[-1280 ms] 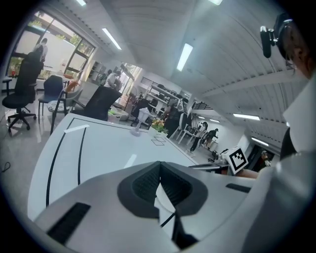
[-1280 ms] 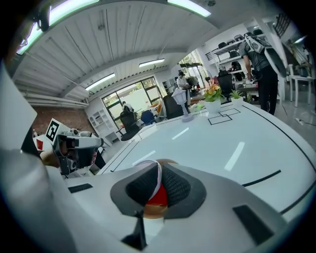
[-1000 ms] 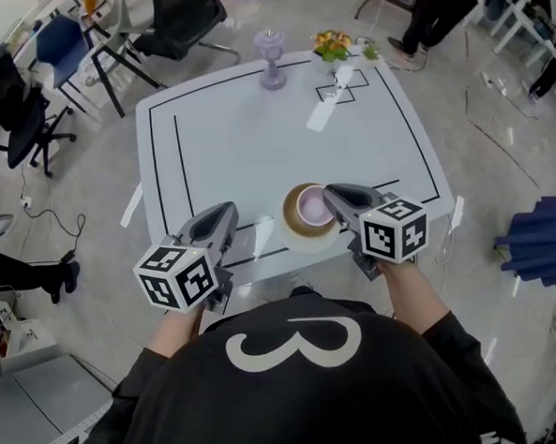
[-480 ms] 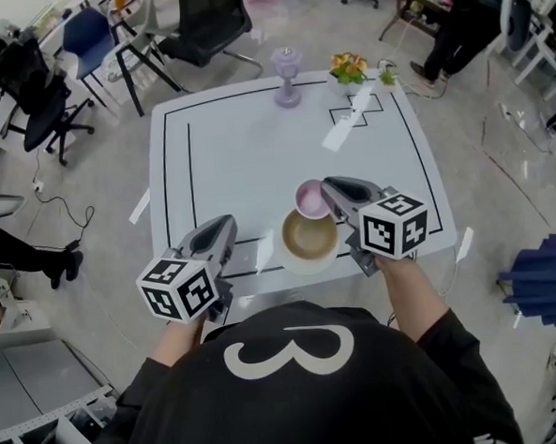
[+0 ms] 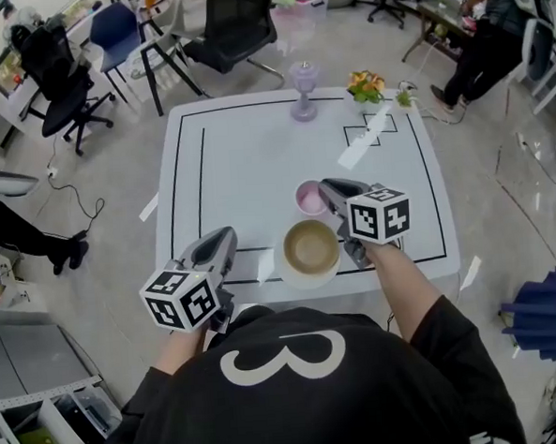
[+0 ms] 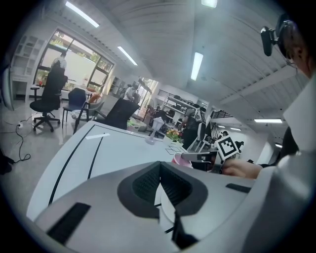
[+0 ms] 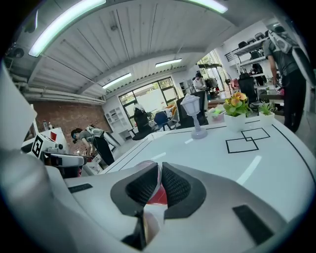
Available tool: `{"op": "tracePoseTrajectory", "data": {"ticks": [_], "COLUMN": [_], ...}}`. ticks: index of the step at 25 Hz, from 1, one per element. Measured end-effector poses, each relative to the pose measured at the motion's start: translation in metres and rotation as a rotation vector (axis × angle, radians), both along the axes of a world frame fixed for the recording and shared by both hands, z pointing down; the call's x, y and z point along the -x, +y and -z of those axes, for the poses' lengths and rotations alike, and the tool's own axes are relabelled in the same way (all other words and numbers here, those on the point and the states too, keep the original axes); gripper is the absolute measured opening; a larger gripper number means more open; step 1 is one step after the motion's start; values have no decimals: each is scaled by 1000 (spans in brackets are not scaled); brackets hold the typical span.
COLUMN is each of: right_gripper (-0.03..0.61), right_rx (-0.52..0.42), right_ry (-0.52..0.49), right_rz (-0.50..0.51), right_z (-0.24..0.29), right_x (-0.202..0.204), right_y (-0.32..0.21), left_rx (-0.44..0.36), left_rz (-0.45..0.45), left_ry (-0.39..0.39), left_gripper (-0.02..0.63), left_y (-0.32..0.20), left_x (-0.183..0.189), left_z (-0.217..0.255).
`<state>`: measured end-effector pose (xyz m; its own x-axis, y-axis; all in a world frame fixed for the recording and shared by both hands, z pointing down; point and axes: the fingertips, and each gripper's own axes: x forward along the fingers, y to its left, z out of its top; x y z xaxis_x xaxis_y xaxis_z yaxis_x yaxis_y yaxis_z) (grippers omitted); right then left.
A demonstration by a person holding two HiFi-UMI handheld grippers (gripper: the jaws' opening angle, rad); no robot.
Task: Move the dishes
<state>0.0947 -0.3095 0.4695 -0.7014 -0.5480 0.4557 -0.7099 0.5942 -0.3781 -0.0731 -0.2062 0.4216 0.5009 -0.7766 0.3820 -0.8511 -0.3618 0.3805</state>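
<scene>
Right gripper (image 5: 325, 191): your jaws are nearly together, pinching the near wall of the cup (image 5: 308, 198), one pad inside the rim and one outside. A rim pinch probably suits a small open cup: it leaves the body free and lets it hang level. From these views I cannot tell whether the base is on the table (image 5: 254, 143) or just clear of it.

Cup position: mid-table, just beyond the bowl (image 5: 310, 246) and apart from it. The bowl sits in a white saucer (image 5: 309, 281) at the near edge, in front of you.

Left gripper (image 5: 226, 238): jaw tips are together with nothing between them. It is parked over the near-left part of the table, beside the saucer but not touching it, likely to keep clear of the right hand's path.

Cup appearance: small, round, pink, with a paler inside in the head view. The bowl is brown inside with a pale rim. Both look empty.
</scene>
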Motion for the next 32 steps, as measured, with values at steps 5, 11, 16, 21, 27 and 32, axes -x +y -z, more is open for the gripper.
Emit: {"op": "tracePoseTrajectory", "data": {"ticks": [5, 11, 16, 21, 27, 32], "right_gripper": [21, 37, 129, 189, 216, 213], "right_rx": [49, 74, 60, 48, 16, 28], "right_ry": [-14, -21, -67, -93, -84, -76], "right_rz": [-17, -8, -17, -14, 31, 46], "right_z": [-17, -25, -17, -8, 5, 3], "right_x": [-1, 2, -2, -11, -20, -26], "right_y": [-9, -16, -16, -3, 30, 50], "left_rx": [13, 17, 25, 33, 35, 30], "left_rz": [29, 32, 40, 40, 24, 6], "left_ry": [3, 6, 8, 11, 20, 17], "left_gripper": [0, -1, 0, 0, 0, -1], "left_y": [2, 7, 12, 17, 17, 17], "left_x": [5, 1, -1, -1, -8, -15], "left_z": [-8, -13, -15, -17, -17, -13]}}
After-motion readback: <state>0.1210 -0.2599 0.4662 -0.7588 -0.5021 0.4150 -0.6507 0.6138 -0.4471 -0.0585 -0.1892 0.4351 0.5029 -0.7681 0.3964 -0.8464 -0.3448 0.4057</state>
